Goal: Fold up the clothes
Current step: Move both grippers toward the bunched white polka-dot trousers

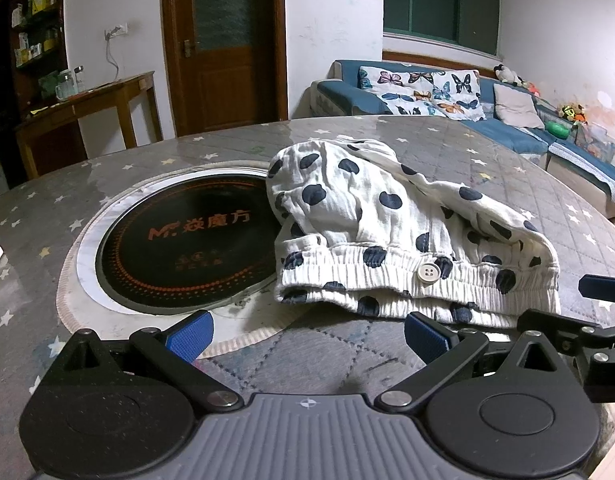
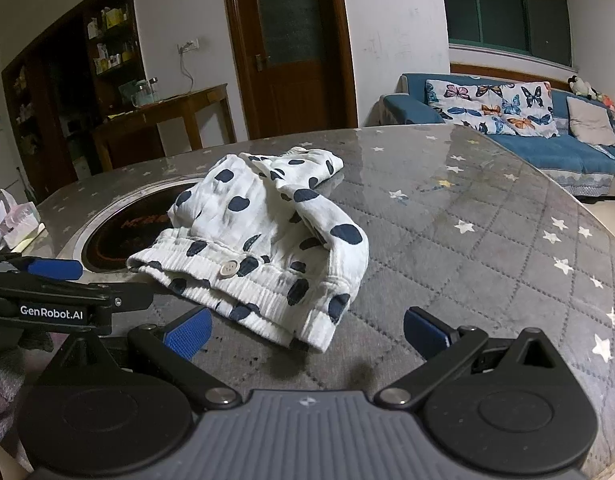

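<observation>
Two grippers sit nearest me, side by side at the near edge of the table, and neither holds anything. My left gripper (image 1: 307, 336) has its blue pads spread wide over bare quilted cloth; my right gripper (image 2: 307, 332) is spread just as wide, with the near hem of the garment lying just beyond its fingertips.

Past them lie the spotted shorts (image 2: 259, 240), white with dark blotches, on the grey star-print table cover (image 2: 487, 240). The elastic waistband (image 1: 407, 284) with its pale button (image 1: 428, 272) faces me, and the legs bunch up behind it in loose, uneven layers. The left side of the garment overlaps the black round cooktop (image 1: 179, 248) set into the table.

I judge the fold barely begun: the cloth is doubled over but crumpled, not squared. Flattening the legs and folding them neatly is what is left.

Beyond the table stand a wooden door (image 1: 223, 44) and a blue sofa (image 2: 527, 132).
</observation>
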`<state>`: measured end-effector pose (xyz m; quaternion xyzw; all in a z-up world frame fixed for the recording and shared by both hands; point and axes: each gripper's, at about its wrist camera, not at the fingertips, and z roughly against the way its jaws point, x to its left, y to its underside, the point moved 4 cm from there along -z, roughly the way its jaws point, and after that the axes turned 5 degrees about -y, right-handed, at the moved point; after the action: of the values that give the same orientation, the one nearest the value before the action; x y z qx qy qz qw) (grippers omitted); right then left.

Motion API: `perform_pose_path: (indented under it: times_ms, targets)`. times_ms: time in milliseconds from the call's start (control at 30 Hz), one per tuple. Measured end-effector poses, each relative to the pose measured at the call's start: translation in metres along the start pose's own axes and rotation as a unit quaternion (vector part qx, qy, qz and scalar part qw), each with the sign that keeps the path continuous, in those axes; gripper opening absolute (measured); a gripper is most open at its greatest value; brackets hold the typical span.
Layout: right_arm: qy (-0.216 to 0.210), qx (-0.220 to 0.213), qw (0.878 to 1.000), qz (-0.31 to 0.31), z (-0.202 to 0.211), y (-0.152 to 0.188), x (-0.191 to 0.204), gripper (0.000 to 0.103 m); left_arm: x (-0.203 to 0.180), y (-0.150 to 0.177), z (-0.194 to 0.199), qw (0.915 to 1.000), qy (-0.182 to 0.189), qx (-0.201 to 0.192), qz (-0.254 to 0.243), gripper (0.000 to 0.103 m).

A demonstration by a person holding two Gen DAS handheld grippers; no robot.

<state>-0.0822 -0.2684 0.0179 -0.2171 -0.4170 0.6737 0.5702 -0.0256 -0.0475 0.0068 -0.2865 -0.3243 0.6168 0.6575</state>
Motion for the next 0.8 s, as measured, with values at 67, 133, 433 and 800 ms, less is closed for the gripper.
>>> perform_pose_path:
  times_ms: [67,133,433,800]
  targets:
    - [-0.001,0.0,1.0,0.0,-0.002,-0.001,0.001,0.103,0.0,-0.001,-0.001,1.0,0.001,0.0,0.0,0.103]
    - [-0.001,0.002,1.0,0.001,-0.004,-0.002,0.001,0.103,0.0,-0.002,-0.002,1.0,0.001,0.001,0.0,0.103]
    - [0.0,0.006,1.0,0.003,-0.013,-0.007,0.0,0.103,0.003,-0.008,-0.009,1.0,-0.001,0.003,0.001,0.103]
    - [0.004,0.004,1.0,0.002,-0.025,-0.019,-0.006,0.103,0.008,-0.023,-0.02,1.0,-0.003,-0.003,-0.001,0.103]
